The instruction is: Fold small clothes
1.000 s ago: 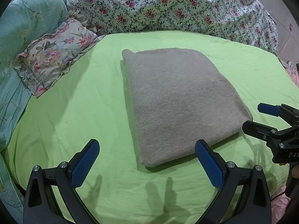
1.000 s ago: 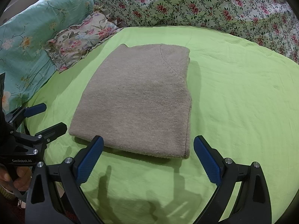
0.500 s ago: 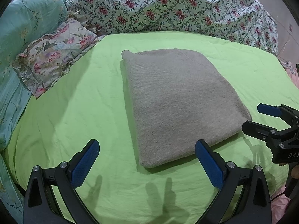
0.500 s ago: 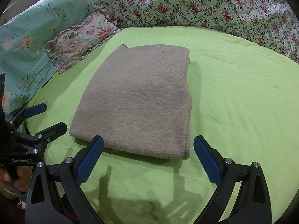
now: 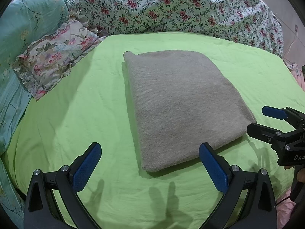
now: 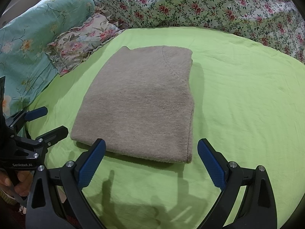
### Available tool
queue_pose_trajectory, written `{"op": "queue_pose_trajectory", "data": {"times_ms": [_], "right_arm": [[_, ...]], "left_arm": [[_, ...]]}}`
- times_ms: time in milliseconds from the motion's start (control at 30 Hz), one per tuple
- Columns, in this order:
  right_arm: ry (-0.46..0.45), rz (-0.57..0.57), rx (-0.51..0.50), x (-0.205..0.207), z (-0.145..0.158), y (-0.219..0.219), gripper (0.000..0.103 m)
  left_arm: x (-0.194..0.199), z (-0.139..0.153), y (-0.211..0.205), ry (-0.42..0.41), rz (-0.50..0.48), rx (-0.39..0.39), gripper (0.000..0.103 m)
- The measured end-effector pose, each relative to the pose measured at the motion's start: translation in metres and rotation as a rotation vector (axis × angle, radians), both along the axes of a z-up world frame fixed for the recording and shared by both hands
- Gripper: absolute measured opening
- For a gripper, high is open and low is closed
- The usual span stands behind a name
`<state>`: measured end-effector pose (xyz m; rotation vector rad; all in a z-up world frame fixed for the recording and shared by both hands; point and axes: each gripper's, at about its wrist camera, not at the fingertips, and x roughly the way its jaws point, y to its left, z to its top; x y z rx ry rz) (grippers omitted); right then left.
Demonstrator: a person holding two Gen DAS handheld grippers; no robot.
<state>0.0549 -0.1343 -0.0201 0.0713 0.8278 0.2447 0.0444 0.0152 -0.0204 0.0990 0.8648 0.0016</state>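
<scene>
a grey-brown knitted garment, folded into a flat rectangle, lies in the middle of the left wrist frame on a bed covered with a lime-green sheet. in the right wrist frame the same garment sits at centre, with a curved seam line showing near its upper right corner and its folded edges running along the right side and the bottom.

the left tongs fill the bottom of the left wrist frame, black arms with blue textured pads spread wide apart, released and holding nothing. the near corner of the garment lies between the pads but is not touched by them. the right tongs stand likewise at the bottom of their own frame, released and empty, with the garment's near edge just beyond the pads; the left pad overlaps that edge in the picture, and contact cannot be told.

each tool shows in the other's view: the right tongs at the right edge of the left wrist frame, just beside the garment's corner, and the left tongs at the lower left of the right wrist frame, with a hand gripping the handle.

a frilled floral pillow lies at the left of the frame, a teal flowered pillow in the upper left, and a white quilt with red flowers across the top.
</scene>
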Motion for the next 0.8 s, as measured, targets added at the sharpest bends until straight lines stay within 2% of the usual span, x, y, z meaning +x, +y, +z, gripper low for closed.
{"op": "queue_pose_trajectory", "data": {"times_ms": [800], "right_arm": [[-0.003,-0.002,0.000,0.0045,0.0022,-0.0030,0.097]], "left_arm": [[0.0034,0.0023,-0.0010,0.004,0.006,-0.011,0.102]]}}
